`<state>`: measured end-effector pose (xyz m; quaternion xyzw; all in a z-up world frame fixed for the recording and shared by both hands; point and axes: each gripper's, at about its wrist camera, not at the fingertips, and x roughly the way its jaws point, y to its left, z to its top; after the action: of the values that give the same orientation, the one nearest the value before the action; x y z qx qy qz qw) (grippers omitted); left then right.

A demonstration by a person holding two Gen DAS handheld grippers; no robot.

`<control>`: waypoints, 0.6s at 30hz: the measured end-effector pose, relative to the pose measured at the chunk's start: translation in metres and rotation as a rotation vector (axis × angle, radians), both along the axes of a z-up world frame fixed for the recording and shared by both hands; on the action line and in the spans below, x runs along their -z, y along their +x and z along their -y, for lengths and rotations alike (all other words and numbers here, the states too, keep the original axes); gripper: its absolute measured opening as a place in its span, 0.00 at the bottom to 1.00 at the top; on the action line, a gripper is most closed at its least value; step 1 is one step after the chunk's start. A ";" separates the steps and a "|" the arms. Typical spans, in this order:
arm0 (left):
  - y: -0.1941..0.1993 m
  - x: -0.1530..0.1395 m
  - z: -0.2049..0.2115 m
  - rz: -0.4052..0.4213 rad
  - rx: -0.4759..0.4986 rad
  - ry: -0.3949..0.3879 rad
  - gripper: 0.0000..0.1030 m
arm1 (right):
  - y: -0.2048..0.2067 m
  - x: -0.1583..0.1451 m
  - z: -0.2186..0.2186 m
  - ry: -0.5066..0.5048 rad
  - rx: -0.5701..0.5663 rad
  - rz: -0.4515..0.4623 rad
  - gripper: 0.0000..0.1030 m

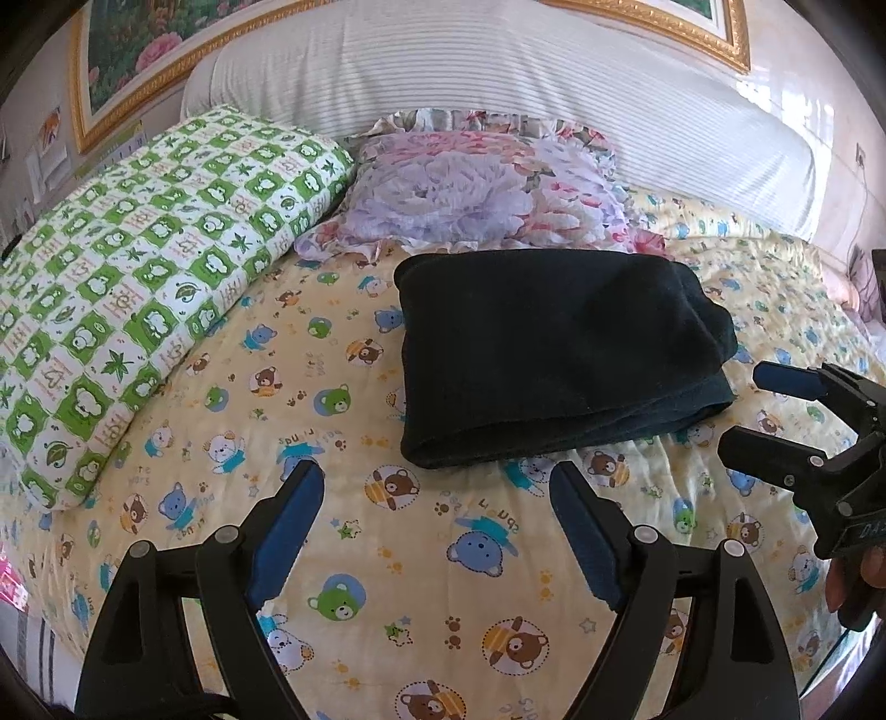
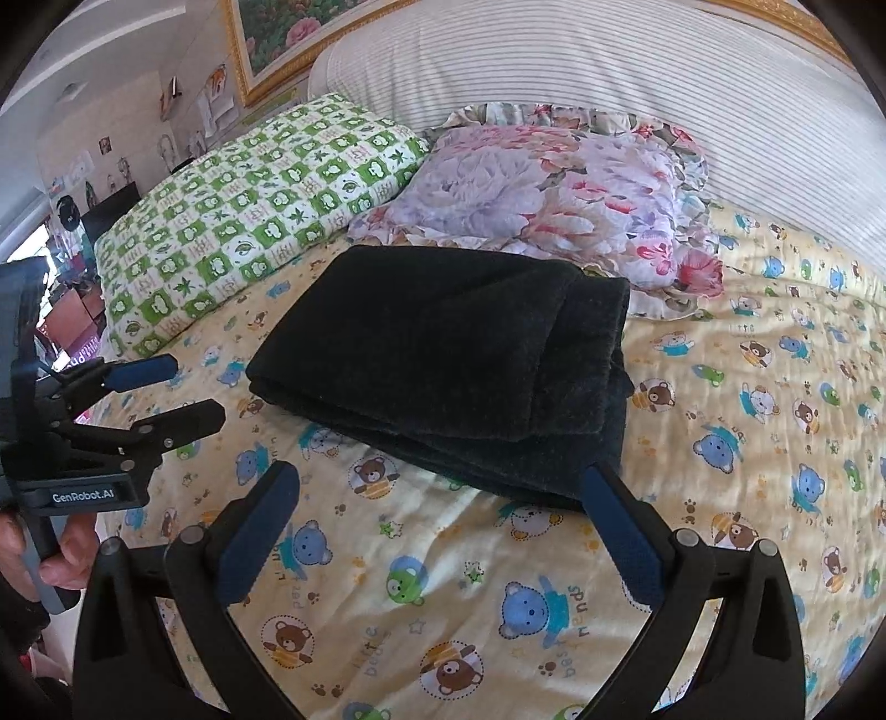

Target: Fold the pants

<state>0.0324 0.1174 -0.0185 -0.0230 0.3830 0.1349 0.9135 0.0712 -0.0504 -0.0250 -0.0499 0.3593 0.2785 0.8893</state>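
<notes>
- Tongs first: the left gripper hangs over the bedspread with its two blue-padded fingers spread wide apart and nothing between them; its tips sit just short of the near edge of the pants.
- From the right wrist view, the left gripper shows at the left edge, fingers parted, held by a hand on its handle.
- The right gripper also stands open and empty, its blue pads wide apart; the right-side pad lies just in front of the near corner of the pants.
- From the left wrist view, the right gripper enters from the right, fingers apart, near the right end of the pants but not touching them.
- The black pants lie folded into a compact, layered rectangle, flat on the bed between the two grippers and the pillows, with stacked edges visible on the right side.
- Under them spreads a yellow bear-print bedspread.
- Just beyond the pants rests a floral ruffled pillow, its lower frill touching or nearly touching the far edge of the pants.
- A green-and-white checked pillow lies to the left, apart from the pants.
- Behind both rises a white striped headboard cushion, with a gold-framed flower painting on the wall above.
</notes>
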 end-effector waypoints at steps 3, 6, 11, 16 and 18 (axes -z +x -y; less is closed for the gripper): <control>0.000 0.001 0.001 0.006 0.004 0.010 0.82 | 0.000 0.000 -0.002 -0.005 -0.004 0.003 0.99; 0.001 0.003 0.002 0.005 0.005 0.024 0.82 | 0.000 0.001 -0.004 -0.022 -0.007 0.008 0.99; 0.004 0.009 0.002 -0.001 0.007 0.025 0.82 | 0.001 0.005 -0.007 -0.037 -0.017 0.007 0.99; 0.009 0.015 0.001 -0.007 0.001 0.029 0.82 | -0.001 0.010 -0.011 -0.073 -0.026 0.017 0.99; 0.011 0.017 0.000 -0.006 -0.003 0.033 0.82 | -0.001 0.011 -0.012 -0.075 -0.031 0.022 0.99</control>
<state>0.0431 0.1169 -0.0356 -0.0081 0.3836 0.1427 0.9124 0.0698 -0.0388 -0.0360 -0.0919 0.3590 0.2778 0.8863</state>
